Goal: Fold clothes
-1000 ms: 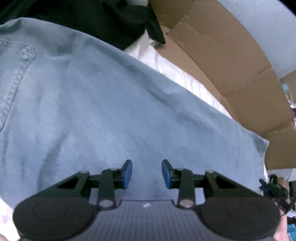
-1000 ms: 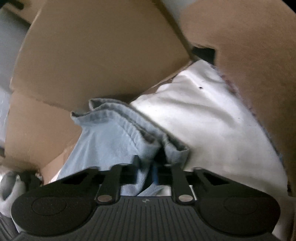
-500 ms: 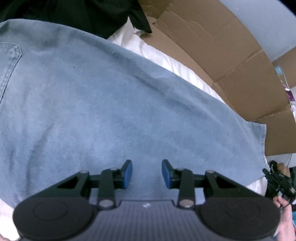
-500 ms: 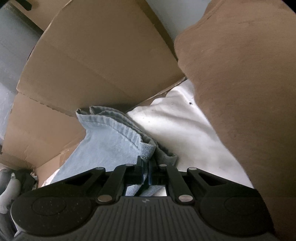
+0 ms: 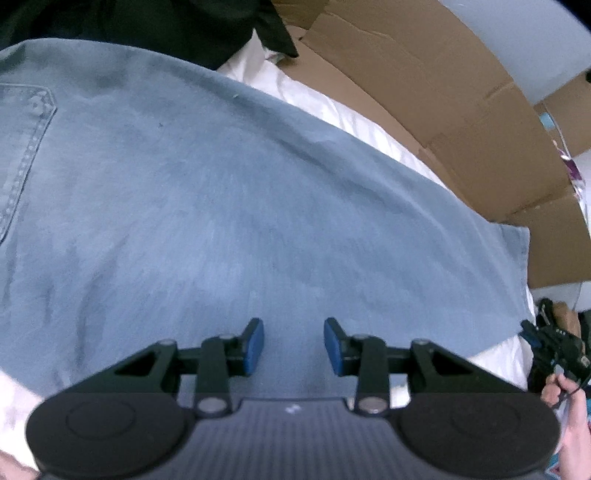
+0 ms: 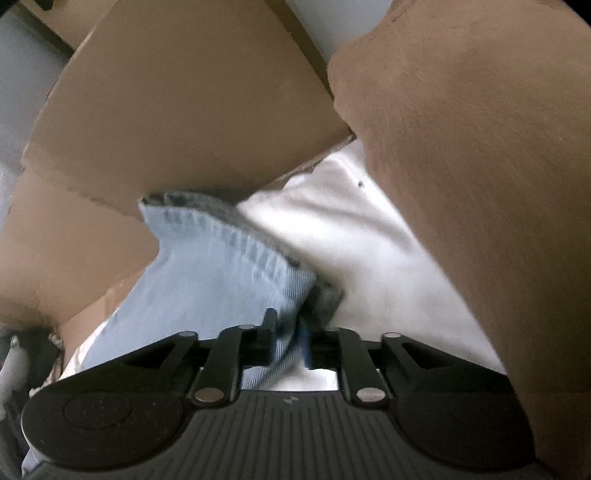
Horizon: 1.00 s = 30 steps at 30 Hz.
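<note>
A light blue denim garment (image 5: 258, 203) lies spread flat on a white sheet (image 5: 332, 110), with a stitched pocket (image 5: 22, 147) at the left. My left gripper (image 5: 293, 347) hovers just over the cloth; its jaws are opening and nothing is between the blue pads. In the right wrist view, the garment's hemmed corner (image 6: 221, 266) runs up from between the fingers of my right gripper (image 6: 286, 332). Those jaws are opening too, and the cloth still lies in the gap, loosely. The right gripper's pads are mostly hidden by the fabric.
Flattened cardboard (image 5: 443, 92) borders the far side of the sheet and also fills the top of the right wrist view as cardboard (image 6: 184, 110). A black garment (image 5: 147, 26) lies beyond the denim. A brown fuzzy mass (image 6: 480, 184) crowds the right. A person's hand (image 5: 569, 424) shows at the lower right.
The right gripper's jaws were shut tight on the denim hem and have parted. The left gripper slid a little across the garment and its pads spread slightly wider.
</note>
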Each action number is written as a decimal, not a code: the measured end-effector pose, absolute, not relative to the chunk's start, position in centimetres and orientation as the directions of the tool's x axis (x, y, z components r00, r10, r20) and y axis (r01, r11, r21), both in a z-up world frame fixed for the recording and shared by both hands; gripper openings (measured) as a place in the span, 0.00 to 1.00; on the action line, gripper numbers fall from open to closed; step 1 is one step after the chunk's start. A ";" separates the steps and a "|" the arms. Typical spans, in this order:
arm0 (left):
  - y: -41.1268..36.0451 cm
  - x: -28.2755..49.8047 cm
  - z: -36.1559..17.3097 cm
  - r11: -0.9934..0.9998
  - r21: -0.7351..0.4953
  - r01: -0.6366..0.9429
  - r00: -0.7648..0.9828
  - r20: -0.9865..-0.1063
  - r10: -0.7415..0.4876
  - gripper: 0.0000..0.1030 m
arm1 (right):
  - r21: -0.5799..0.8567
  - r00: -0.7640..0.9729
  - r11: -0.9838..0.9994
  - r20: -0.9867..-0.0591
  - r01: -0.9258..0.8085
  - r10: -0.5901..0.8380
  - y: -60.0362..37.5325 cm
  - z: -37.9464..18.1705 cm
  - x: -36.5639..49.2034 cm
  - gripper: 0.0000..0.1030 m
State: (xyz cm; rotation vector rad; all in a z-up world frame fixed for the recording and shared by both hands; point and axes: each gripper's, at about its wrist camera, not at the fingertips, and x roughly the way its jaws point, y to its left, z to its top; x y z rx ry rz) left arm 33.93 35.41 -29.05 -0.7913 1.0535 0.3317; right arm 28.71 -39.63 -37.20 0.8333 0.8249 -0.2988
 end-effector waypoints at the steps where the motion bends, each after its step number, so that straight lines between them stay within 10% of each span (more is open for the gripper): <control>1: 35.3 33.6 -28.9 0.687 -0.419 -0.593 0.477 -0.871 -0.119 0.41 | 0.548 0.664 0.648 -0.743 0.529 0.086 -39.5 -37.1 28.4 0.23; 8: 34.3 32.6 -28.5 0.718 -0.390 -0.576 0.459 -0.882 -0.111 0.58 | 0.626 0.682 0.610 -0.708 0.486 0.183 -37.0 -37.7 27.2 0.34; 30: 30.1 35.1 -33.4 0.745 -0.418 -0.520 0.416 -0.886 -0.207 0.59 | 0.704 0.679 0.614 -0.647 0.356 0.348 -30.0 -37.0 26.3 0.38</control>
